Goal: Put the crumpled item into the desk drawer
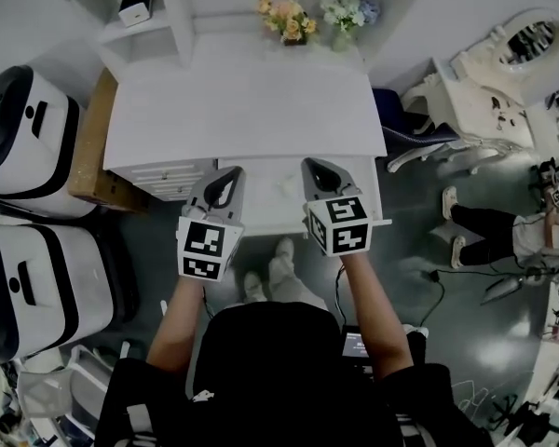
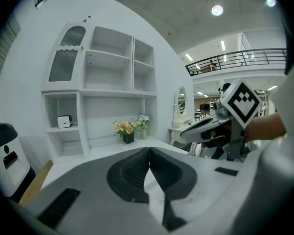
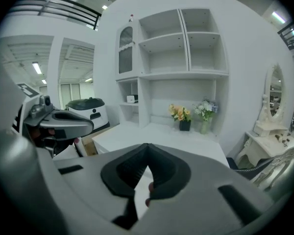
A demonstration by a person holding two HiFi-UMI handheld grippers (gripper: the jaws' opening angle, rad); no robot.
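Observation:
The white desk (image 1: 242, 101) has its middle drawer (image 1: 363, 208) pulled out toward me. A faint pale crumpled shape (image 1: 284, 186) seems to lie inside it, too indistinct to be sure. My left gripper (image 1: 228, 173) hovers over the drawer's left end, its jaws shut with nothing between them (image 2: 149, 151). Over the drawer's right part is my right gripper (image 1: 317, 166), also shut and empty (image 3: 147, 146). Both point across the desk toward the shelf unit. Each gripper view catches the other gripper at its side.
Two small flower vases (image 1: 289, 21) (image 1: 347, 12) stand at the desk's back edge. A white box (image 1: 135, 6) sits on a shelf. Large white machines (image 1: 23, 128) stand left, a chair (image 1: 419, 133) and a mirrored dressing table (image 1: 503, 73) right. A seated person's legs (image 1: 484, 223) show far right.

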